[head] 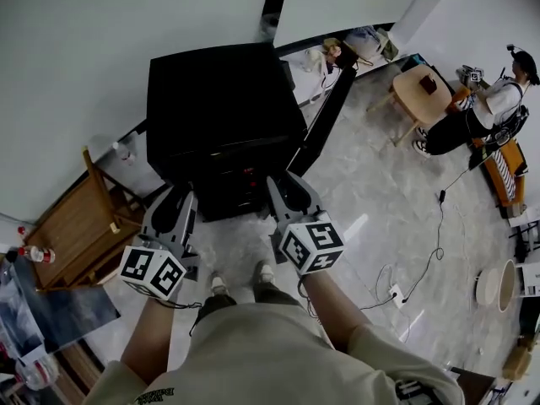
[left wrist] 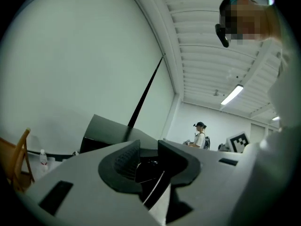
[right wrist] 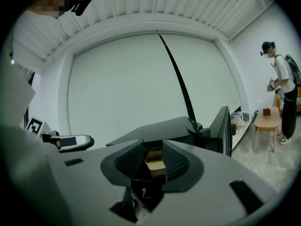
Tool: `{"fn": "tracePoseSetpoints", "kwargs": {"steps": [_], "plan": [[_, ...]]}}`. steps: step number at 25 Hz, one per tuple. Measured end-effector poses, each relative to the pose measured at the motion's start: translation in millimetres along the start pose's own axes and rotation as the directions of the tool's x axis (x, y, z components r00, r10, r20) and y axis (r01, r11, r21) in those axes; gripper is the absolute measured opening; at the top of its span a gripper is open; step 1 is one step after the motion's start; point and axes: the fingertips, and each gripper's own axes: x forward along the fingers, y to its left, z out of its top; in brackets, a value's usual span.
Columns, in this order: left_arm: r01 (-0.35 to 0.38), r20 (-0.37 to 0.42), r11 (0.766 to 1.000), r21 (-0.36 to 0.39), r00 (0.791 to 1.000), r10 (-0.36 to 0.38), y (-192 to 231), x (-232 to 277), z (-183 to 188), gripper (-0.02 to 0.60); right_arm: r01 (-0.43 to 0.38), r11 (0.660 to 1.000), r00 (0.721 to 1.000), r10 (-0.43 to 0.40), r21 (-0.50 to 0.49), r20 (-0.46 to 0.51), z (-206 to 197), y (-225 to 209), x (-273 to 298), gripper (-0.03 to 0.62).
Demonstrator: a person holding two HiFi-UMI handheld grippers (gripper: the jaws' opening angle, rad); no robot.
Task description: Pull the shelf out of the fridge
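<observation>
A low black fridge (head: pixel 219 99) stands against a pale wall in the upper middle of the head view, with its door (head: pixel 325 112) swung open toward the right. The left gripper (head: pixel 175 202) and the right gripper (head: pixel 287 191) are held side by side just in front of the dark opening, above the person's feet (head: pixel 240 281) at the lower centre. In the left gripper view the fingers (left wrist: pixel 123 161) are seen parted by a moderate gap with nothing clasped. In the right gripper view the fingers (right wrist: pixel 129 161) are likewise parted and empty, though a tan container (right wrist: pixel 155 163) inside the fridge is framed between them. The shelf sits inside the dark interior and cannot be clearly made out. A thin pale line (left wrist: pixel 155 188) low between the left fingers may be its front edge. The step in hand is judged to be the approach, before any grasp is made. Next, the fingers would need to be lowered to the shelf's front edge, closed on it, and drawn straight back level, so that whatever is carried on it is not tipped. The open door at the right and the person's own feet limit the room for pulling. A wooden chair (head: pixel 76 226) and a bottle (head: pixel 38 254) are seen at the left. Another person (head: pixel 489 108) beside a small table (head: pixel 422 91) is well apart at the upper right, and a cable (head: pixel 430 251) trails over the floor.
</observation>
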Motion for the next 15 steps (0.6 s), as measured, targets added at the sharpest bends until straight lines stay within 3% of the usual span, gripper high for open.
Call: {"fn": "tracePoseSetpoints", "kwargs": {"steps": [3, 6, 11, 15], "plan": [[-0.042, 0.007, 0.995, -0.086, 0.999, 0.043, 10, 13, -12, 0.098, -0.019, 0.996, 1.0, 0.021, 0.086, -0.012, -8, -16, 14, 0.116], [-0.083, 0.011, 0.976, -0.2, 0.996, 0.087, 27, 23, -26, 0.129, -0.037, 0.988, 0.999, 0.04, 0.15, -0.017, -17, -26, 29, 0.149], [-0.15, -0.012, 0.922, -0.357, 0.988, 0.156, 55, 32, -59, 0.179, -0.044, 0.975, 0.998, 0.052, 0.219, -0.032, -39, -41, 51, 0.189], [-0.175, -0.032, 0.859, -0.481, 0.983, 0.183, 72, 40, -88, 0.207, -0.021, 0.962, 0.998, 0.037, 0.273, -0.051, -64, -56, 66, 0.209]]}}
